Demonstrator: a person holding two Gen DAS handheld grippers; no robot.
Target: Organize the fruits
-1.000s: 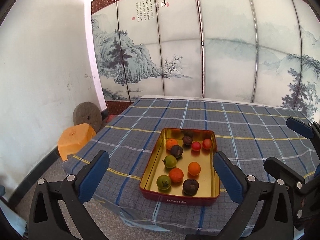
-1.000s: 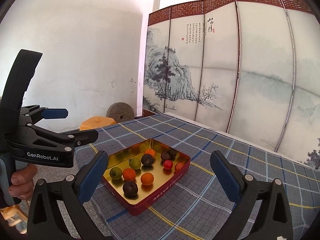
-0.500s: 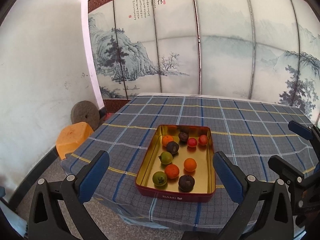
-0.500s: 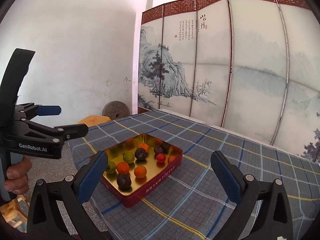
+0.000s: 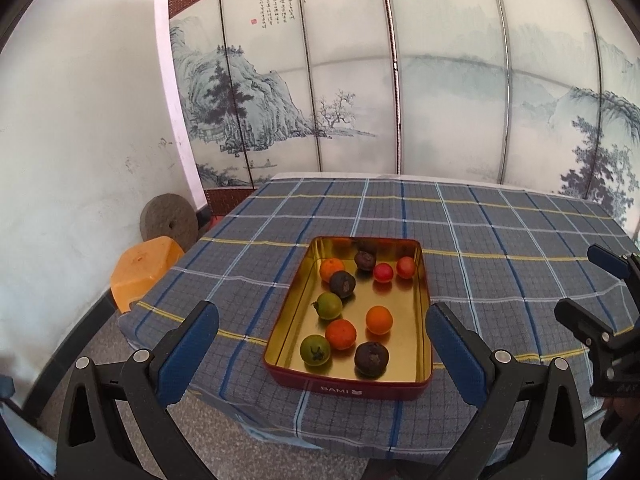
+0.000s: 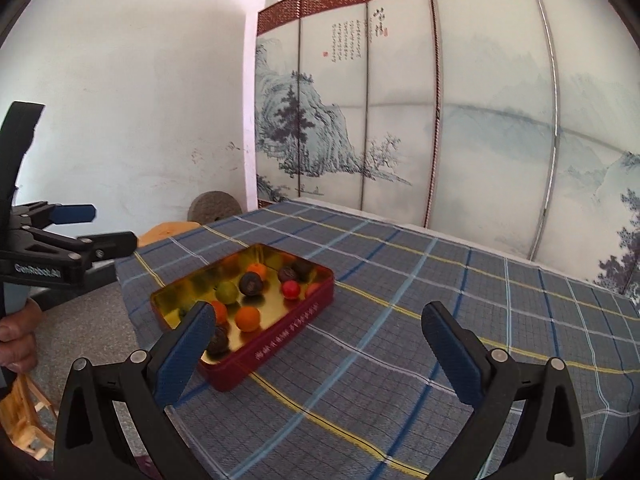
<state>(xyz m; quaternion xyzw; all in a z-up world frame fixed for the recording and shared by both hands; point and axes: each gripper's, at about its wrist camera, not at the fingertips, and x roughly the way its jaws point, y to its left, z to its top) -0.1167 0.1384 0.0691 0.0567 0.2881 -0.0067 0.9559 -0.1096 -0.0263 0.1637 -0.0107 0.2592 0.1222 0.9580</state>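
A red tin tray with a gold inside sits near the front left of the table; it also shows in the right wrist view. It holds several small fruits: orange ones, green ones, dark purple ones and red ones. My left gripper is open and empty, held in front of the tray, off the table edge. My right gripper is open and empty, above the cloth to the right of the tray. Each gripper shows in the other's view.
The table wears a blue plaid cloth. A painted folding screen stands behind it. An orange stool and a round millstone sit on the floor at the left by the white wall.
Both grippers have pulled back and risen a little, so the tray looks smaller and lower. The right view has swung rightwards. The fruits have not moved.
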